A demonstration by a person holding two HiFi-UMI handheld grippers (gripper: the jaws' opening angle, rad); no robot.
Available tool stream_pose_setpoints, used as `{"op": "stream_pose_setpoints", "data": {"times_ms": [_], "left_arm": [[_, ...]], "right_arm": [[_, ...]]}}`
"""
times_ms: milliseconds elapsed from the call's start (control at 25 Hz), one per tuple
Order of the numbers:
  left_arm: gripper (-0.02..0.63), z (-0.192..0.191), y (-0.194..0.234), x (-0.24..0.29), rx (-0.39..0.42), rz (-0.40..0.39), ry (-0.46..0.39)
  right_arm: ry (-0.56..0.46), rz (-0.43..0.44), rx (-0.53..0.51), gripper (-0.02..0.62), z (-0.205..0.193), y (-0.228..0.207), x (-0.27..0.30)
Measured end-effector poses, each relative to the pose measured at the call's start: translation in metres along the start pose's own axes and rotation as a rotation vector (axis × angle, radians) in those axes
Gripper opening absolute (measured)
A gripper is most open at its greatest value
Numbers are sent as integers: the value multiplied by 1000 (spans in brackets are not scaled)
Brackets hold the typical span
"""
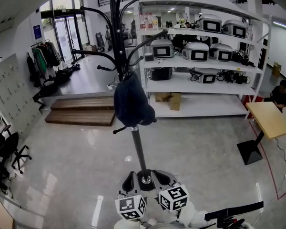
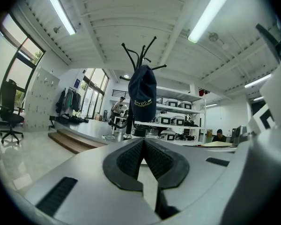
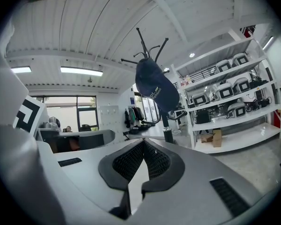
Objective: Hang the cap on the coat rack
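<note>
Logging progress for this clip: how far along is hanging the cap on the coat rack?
Done: the cap hangs from the coat rack. In hand: nothing; the left tool and right tool are both shut, empty and clear of the cap. Left: nothing that shows.

Dark navy cap [image 1: 131,103] with yellow lettering hangs crown-down on a hook of the black, upright coat rack [image 1: 138,149].
</note>
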State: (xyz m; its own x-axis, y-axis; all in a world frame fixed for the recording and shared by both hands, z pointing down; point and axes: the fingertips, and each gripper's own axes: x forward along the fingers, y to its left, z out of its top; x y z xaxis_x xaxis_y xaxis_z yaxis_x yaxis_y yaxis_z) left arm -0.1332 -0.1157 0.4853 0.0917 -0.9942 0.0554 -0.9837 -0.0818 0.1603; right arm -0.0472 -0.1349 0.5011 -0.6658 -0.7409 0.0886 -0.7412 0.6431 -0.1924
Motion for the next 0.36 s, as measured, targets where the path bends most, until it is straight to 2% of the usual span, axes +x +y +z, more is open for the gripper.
{"op": "stream_pose_setpoints", "data": {"times_ms": [360], "left_arm": [[3, 1, -2, 6, 8, -15, 4]], "right_arm": [[-8, -16, -3, 14, 3, -6, 1]]}}
